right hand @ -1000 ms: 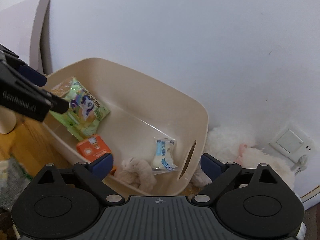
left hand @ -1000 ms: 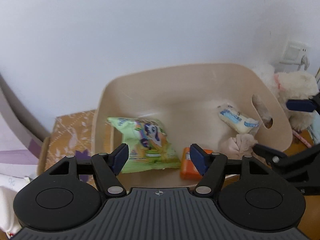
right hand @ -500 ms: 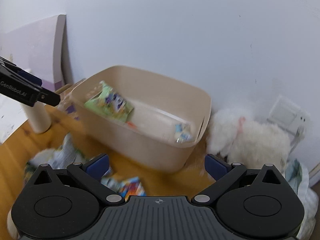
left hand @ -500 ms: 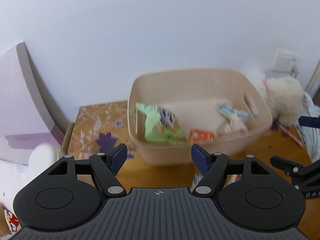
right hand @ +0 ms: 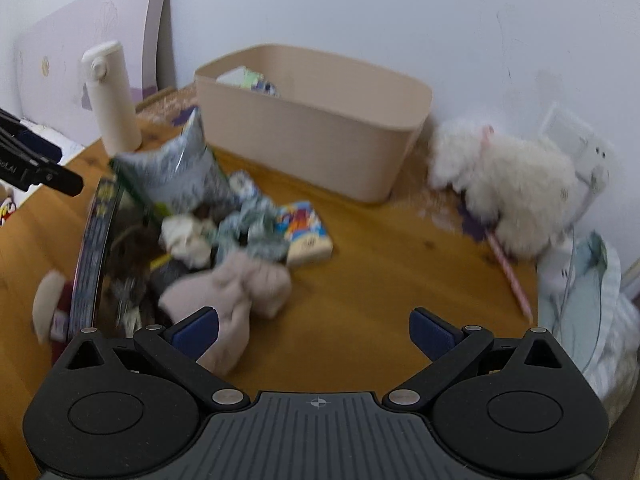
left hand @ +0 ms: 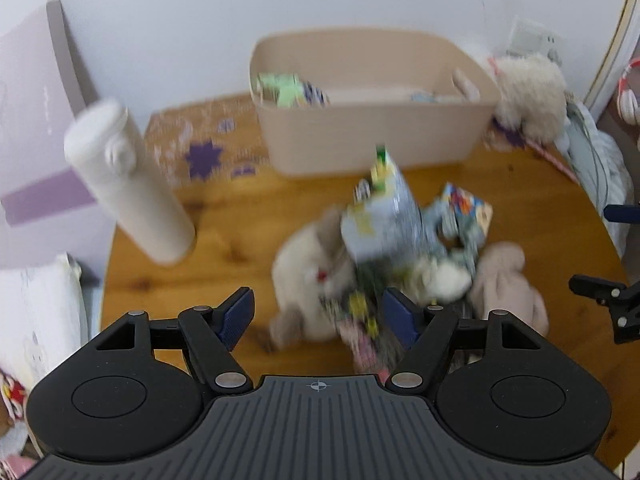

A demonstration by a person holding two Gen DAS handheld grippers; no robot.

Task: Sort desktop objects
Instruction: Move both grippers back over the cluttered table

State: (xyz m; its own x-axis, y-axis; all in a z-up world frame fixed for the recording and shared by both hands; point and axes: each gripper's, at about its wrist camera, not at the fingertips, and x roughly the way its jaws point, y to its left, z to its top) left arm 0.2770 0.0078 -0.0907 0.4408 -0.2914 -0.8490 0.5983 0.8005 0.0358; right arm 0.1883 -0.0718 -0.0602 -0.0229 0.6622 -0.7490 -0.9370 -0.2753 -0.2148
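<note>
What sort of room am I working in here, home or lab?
Most likely a home, perhaps a child's room or play corner. A round wooden table stands against a white wall, strewn with snack packets and a beige plush toy; a fluffy white plush toy sits by a wall socket, beside a beige storage bin.

A plain white wall [right hand: 360, 8] backs the round wooden table [right hand: 380, 280] — a wall socket [right hand: 576, 140] sits far right, a lilac board [right hand: 80, 40] leans far left.
</note>
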